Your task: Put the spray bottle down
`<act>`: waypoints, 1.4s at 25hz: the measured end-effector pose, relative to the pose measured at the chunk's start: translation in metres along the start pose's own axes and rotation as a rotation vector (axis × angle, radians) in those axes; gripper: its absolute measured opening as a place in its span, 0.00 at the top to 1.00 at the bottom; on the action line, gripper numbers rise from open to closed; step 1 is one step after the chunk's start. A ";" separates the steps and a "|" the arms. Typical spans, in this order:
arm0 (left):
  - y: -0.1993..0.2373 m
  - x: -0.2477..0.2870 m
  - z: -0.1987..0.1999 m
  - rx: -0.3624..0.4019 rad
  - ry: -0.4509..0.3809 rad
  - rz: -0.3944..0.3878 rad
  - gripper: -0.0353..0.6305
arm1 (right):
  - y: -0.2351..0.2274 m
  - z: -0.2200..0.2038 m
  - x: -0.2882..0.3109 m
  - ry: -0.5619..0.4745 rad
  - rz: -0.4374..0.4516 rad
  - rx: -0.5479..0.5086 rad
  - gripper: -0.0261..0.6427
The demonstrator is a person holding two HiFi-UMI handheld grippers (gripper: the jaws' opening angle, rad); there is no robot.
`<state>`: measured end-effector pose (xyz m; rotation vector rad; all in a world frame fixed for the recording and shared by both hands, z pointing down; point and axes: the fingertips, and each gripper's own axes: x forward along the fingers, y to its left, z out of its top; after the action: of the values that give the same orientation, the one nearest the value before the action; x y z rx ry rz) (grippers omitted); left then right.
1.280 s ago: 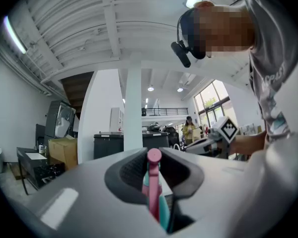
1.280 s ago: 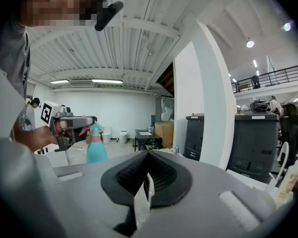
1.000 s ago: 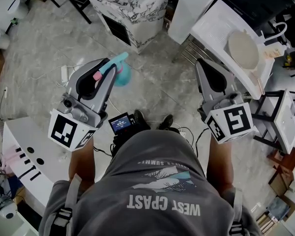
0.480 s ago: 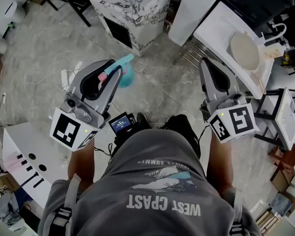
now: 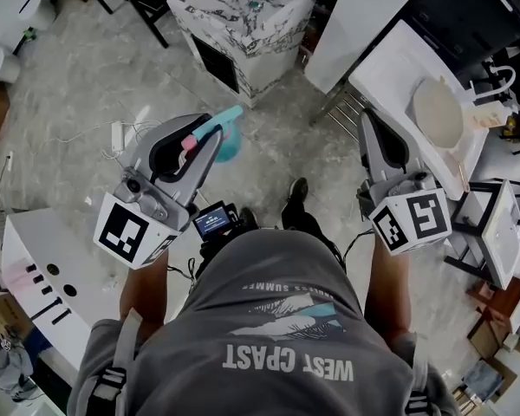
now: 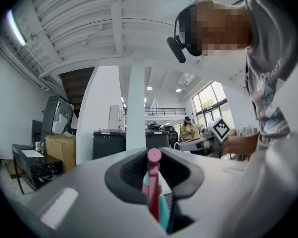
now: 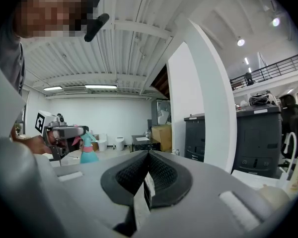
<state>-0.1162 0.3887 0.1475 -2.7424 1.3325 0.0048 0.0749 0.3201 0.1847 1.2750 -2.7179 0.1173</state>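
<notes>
L tongs clamped on the spray bottle (teal body, pink trigger). L gripper view shows the pink top and teal neck pinched between the pads. R gripper view shows the bottle upright, body hanging below the L tongs, nothing under it.

R tongs closed, pads together, nothing held. Only a pale strip shows at the seam, prob. part of the pad, can't say more.

Landmark = marble-look cabinet.
- Bottle: just on the person's side of the cabinet and a bit to its left in head view. It is in the air over the grey tile floor, not touching cabinet or floor.
- R tongs: on the person's side of the cabinet and well to its right, near the edge of a white bench carrying a round tan disc.
- Second white bench: far to the cabinet's lower left, beside the person's L arm.

Progress: put-down not yet done. Bottle is in the grip and off any surface, so approx. carry stage.

Left to do, as a judgement:
- bring the bottle over a surface (cabinet top looks nearest in front, can't tell which is meant)
- lower till the base sits flat
- open the L tongs and back off w/o tipping it

R tongs have no visible part in this.
</notes>
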 end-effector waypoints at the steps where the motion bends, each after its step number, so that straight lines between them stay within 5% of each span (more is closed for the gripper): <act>1: 0.001 0.006 -0.001 -0.002 0.005 0.005 0.86 | -0.007 0.001 0.005 -0.002 0.006 0.002 0.96; 26: 0.020 0.166 -0.015 0.028 0.064 0.164 0.85 | -0.157 -0.005 0.098 0.003 0.189 0.044 0.96; 35: 0.044 0.194 -0.040 -0.007 0.086 0.113 0.86 | -0.178 -0.024 0.117 0.045 0.139 0.063 0.96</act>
<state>-0.0326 0.2062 0.1751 -2.6975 1.5112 -0.1020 0.1399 0.1205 0.2293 1.0839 -2.7828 0.2452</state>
